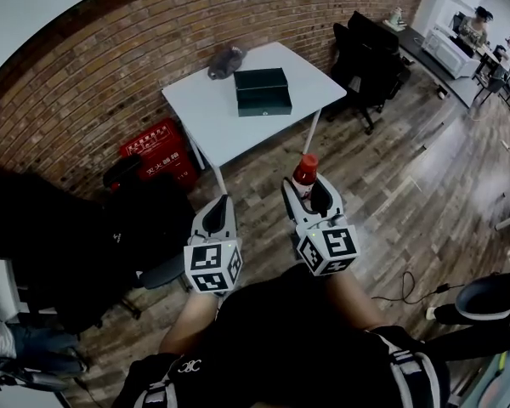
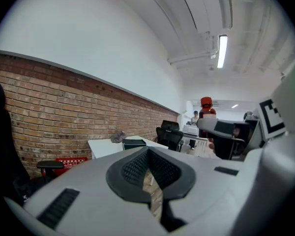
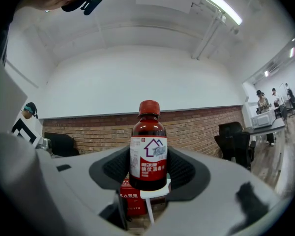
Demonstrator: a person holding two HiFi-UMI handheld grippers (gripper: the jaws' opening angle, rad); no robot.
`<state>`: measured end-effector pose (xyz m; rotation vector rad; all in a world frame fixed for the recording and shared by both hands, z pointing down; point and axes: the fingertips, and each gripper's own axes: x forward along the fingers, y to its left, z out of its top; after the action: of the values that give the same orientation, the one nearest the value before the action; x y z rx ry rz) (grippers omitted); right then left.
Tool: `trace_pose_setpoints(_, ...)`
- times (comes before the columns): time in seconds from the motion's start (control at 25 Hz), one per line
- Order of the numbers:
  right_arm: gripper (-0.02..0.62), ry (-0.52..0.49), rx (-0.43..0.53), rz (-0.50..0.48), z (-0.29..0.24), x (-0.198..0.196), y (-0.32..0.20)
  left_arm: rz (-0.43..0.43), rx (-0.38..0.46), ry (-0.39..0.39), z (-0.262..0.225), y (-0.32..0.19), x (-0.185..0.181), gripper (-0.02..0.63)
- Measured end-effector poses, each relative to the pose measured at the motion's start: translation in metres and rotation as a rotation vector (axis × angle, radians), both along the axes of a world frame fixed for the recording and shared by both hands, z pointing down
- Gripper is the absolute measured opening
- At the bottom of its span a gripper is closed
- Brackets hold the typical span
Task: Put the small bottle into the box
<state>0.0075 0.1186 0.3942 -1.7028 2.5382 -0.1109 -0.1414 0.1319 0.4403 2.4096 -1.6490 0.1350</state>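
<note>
Fingers (image 3: 113, 168) of the right gripper (image 1: 309, 192) are clamped low on the small bottle (image 3: 148, 151), well apart from the box (image 1: 263, 91) on the bench (image 1: 200, 109), so it could be tipped loose in carrying; the left gripper (image 2: 150, 173) is closed on nothing.

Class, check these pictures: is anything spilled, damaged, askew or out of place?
Nothing stands out. The small bottle sits upright and capped in the right gripper; the dark box lies flat on the white table; no spill shows.

In the head view, the right gripper (image 1: 306, 192) hides the small bottle (image 1: 305, 170) below its cap; the grey lump (image 1: 225, 59) at eleven o'clock of the box (image 1: 263, 92) is unidentifiable
</note>
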Motion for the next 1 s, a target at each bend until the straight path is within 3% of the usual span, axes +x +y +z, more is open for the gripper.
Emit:
trace_pose_setpoints(0.4,0.227,0.022,0.001,-0.005,0.001,-0.014,-0.034,-0.026,-0.045,0.040,0.020,-0.029,-0.023,0.006)
trace_pose_setpoints(1.0,0.227,0.019,0.010,-0.036,0.012,0.021,-0.168,-0.003,-0.054,-0.008,0.028,-0.155,0.029,0.006)
